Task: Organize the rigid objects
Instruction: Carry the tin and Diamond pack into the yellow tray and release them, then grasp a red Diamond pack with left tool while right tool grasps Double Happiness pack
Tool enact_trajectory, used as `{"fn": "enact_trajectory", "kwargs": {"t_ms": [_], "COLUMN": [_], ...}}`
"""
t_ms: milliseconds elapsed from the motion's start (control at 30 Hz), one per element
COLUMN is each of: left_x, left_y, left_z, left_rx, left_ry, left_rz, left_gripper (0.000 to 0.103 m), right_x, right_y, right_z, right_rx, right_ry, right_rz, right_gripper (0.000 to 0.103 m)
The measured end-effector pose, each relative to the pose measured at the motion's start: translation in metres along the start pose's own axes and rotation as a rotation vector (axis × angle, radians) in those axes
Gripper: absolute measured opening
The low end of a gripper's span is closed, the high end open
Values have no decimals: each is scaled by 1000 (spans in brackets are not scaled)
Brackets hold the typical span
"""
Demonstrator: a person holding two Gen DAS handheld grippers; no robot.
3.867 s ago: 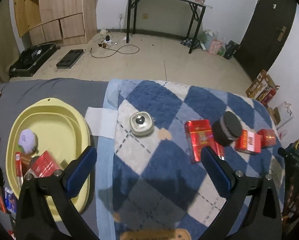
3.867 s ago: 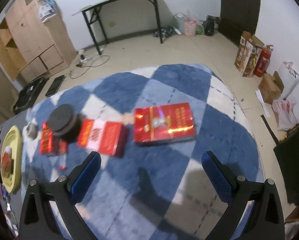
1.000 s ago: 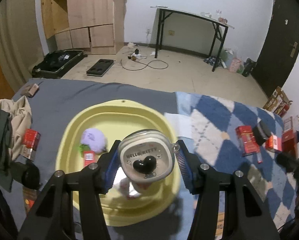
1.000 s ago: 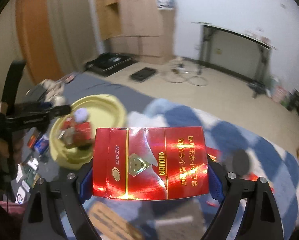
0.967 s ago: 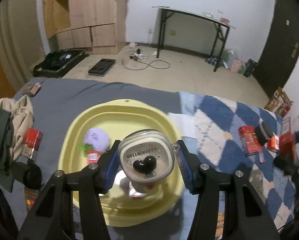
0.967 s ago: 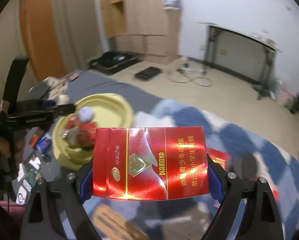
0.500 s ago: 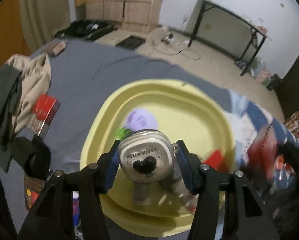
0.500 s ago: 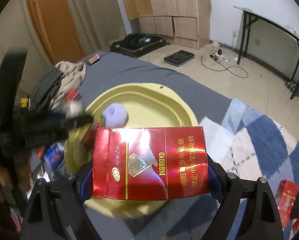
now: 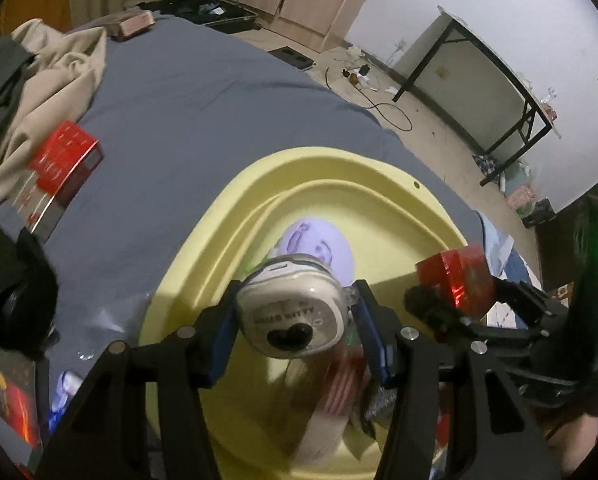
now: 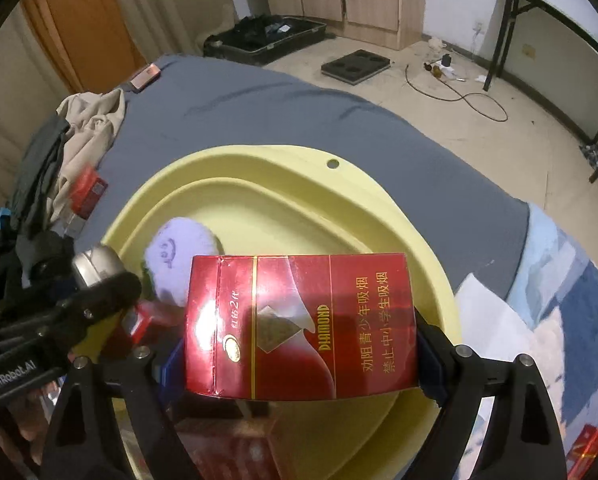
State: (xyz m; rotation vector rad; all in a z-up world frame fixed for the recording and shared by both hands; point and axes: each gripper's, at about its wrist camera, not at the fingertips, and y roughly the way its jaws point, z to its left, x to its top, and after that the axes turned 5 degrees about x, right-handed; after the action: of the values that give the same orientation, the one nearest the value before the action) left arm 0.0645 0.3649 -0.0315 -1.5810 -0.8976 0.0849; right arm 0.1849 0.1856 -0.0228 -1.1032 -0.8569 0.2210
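Observation:
My left gripper [image 9: 295,332] is shut on a small white Hello Kitty case [image 9: 293,316] and holds it over the yellow basin [image 9: 339,176]. My right gripper [image 10: 299,356] is shut on a large red Diamond cigarette carton [image 10: 299,326], also over the basin [image 10: 283,168]. The carton [image 9: 455,282] and right gripper show at the right of the left wrist view. A purple round toy [image 10: 183,256] and small red boxes [image 10: 143,322] lie in the basin. The left gripper with the case [image 10: 97,266] shows at the left of the right wrist view.
The basin sits on a grey bedsheet [image 9: 171,92]. Beige and dark clothes [image 10: 79,128] and a red box [image 9: 65,160] lie to its left. A blue checked blanket [image 10: 571,300] lies to the right. A black table [image 9: 495,72] and wooden cabinets stand across the floor.
Both grippers have moved in lower over the yellow basin with their loads. The right gripper's carton now shows close beside the left gripper.

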Motion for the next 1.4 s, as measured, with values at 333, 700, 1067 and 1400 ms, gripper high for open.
{"fn": "enact_trajectory", "kwargs": {"t_ms": [333,700,1067,1400], "left_x": [-2,5,-39,-118], "left_y": [11,-51,-114,-102], "left_z": [11,-18,-139,-227], "left_rx": [-42,-77,-147,-135], "left_ry": [-75,-39,164,364], "left_rz": [19,-72,-132,-93], "left_gripper": [56,103,103,103], "right_x": [4,-26,-122,-285], "right_y": [16,-56,-225,-330], "right_z": [11,-9,-90,-157], "right_rx": [-9,64,-101,-336], "right_ry": [-30,16,185,348], "right_rz": [-7,-89,-265,-314], "right_gripper": [91,103,103,103]}}
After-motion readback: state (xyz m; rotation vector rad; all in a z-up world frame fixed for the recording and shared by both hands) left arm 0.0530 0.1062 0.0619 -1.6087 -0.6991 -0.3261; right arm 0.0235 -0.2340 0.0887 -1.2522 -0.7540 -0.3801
